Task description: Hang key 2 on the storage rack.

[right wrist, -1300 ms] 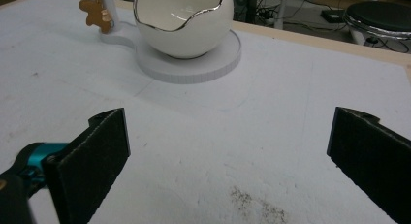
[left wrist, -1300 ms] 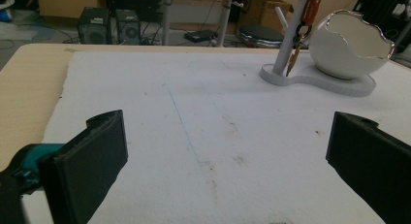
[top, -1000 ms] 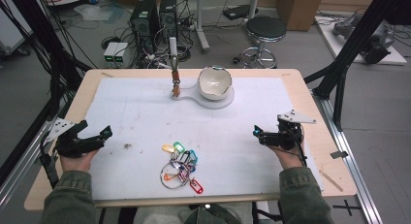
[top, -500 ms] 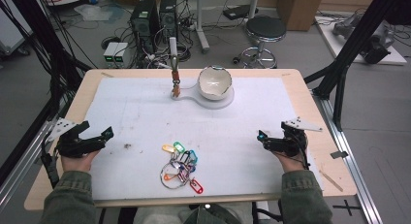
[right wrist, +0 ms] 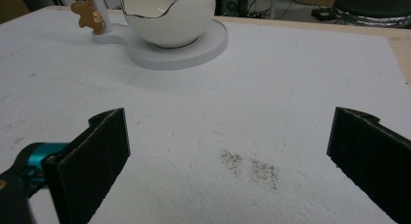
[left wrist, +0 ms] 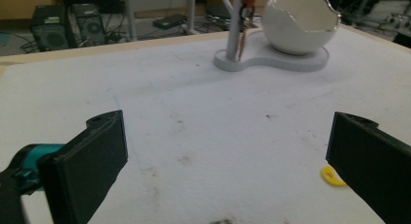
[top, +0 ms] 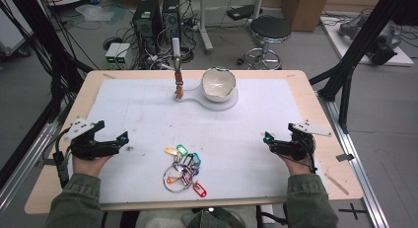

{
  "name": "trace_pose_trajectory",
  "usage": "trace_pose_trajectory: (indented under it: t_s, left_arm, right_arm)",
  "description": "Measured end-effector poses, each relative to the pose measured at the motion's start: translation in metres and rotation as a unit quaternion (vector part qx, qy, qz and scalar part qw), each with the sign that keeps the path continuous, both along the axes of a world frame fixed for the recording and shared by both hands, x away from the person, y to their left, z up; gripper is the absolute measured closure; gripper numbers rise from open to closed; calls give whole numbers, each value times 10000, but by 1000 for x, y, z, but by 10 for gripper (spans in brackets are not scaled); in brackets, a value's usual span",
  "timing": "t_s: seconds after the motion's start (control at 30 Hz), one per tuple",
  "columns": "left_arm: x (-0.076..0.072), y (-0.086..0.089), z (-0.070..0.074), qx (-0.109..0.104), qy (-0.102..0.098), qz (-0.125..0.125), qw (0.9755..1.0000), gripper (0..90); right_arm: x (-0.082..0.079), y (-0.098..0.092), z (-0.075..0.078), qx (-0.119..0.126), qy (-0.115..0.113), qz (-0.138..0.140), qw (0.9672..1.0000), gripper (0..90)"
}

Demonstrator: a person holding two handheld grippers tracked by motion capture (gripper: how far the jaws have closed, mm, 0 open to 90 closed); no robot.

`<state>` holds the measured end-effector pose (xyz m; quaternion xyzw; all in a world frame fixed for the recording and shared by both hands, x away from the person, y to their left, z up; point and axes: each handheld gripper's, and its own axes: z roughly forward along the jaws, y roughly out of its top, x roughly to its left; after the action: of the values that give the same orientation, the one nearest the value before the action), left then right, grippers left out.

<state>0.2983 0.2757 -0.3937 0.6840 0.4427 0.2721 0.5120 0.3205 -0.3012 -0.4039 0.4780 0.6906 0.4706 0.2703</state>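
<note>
— Where's the bunch of keys (top: 184,169)?
— Flat on the white mat (top: 246,139) near the bench's front edge, between the two grippers, apart from both. Its long axis runs from the yellow tag, far left, to the red tag, near right.
— And the jaws?
— Left gripper (top: 111,141) and right gripper (top: 272,143) both spread wide, holding nothing.

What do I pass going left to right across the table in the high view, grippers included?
Left gripper, open → bunch of tagged keys → egg-shaped bowl on its white stand at the far edge → right gripper, open. The small hanging charm on the stand's post sits above the keys' span, so I leave it out.
</note>
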Motion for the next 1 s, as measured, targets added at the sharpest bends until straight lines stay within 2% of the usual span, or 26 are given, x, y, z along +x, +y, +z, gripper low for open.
trace_pose_trajectory:
  t_s: [0.17,0.33,0.43,0.63,0.77,0.83,1.0]
  left_arm:
    - [0,-17,2,253,75,-274,9993,17]
    - [0,-32,2,331,120,-483,9982,17]
    - [0,-41,2,450,190,-610,9969,17]
    - [-1,-64,1,675,374,-966,9923,17]
    - [-2,-78,-1,989,553,-1182,9865,17]
    - [-2,-82,-2,1064,630,-1288,9839,17]
    - [-3,-90,-4,1113,692,-1397,9815,17]
  right_arm:
    - [-2,-1,1,-27,-92,-53,9999,5]
    - [-3,-2,2,-54,-204,-98,9997,5]
    - [-3,-2,2,-42,-182,-125,9997,6]
    - [-3,-2,3,-37,-168,-131,9998,6]
    - [-3,-2,2,-43,-161,-111,9998,6]
    - [-3,-1,2,-65,-155,-89,9998,6]
    - [-3,-1,2,-61,-143,-75,9999,6]
